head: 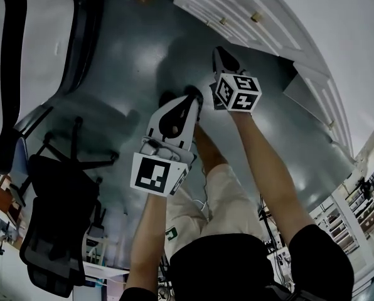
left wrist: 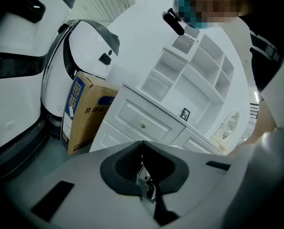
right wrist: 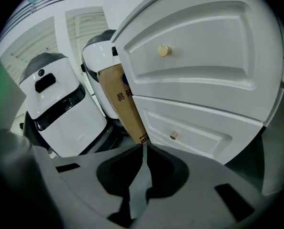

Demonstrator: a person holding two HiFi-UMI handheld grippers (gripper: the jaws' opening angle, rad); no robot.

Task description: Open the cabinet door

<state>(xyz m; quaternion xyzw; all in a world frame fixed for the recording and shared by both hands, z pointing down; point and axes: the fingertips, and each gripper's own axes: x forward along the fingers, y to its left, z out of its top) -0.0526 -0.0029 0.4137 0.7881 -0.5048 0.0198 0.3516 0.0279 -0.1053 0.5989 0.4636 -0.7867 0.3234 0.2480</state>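
Both the left gripper (left wrist: 141, 144) and right gripper (right wrist: 144, 147) had jaws pressed together, empty, so I reckoned the right needed to spread them around the lower knob (right wrist: 174, 135) on the cabinet door (right wrist: 206, 128) before pulling.

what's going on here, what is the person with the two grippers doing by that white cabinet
A person stands facing a white cabinet with a handheld gripper in each hand. The right gripper points at the cabinet front, near the small knob on the lower panel, but is not touching it. Its jaws are together with nothing between them. The left gripper is also shut and empty, held nearer the person. The lower panel looks closed, so the door is not yet opened.
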